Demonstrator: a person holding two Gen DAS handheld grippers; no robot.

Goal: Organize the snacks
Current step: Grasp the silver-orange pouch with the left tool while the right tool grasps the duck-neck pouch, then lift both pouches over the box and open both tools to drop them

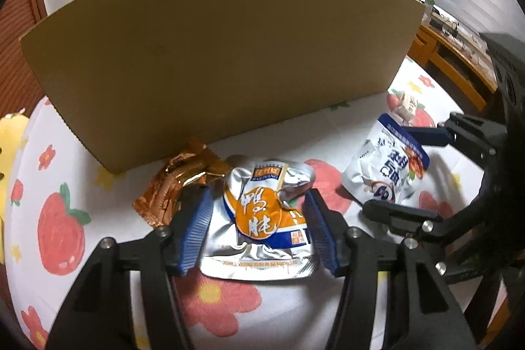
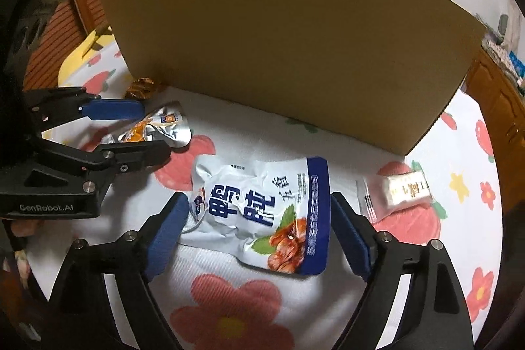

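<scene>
Two crinkled foil pouches lie on our flower-printed tabletop (image 1: 59, 228) before a flat cardboard wall (image 1: 223, 54). Our left hand-held gripper (image 1: 259, 228) stands apart around the silver-orange pouch (image 1: 262, 218) at lower centre, pads not pressing. Our right hand-held gripper (image 2: 259, 235) gapes wide beside the white-blue pouch (image 2: 262, 212), mid-frame.
</scene>
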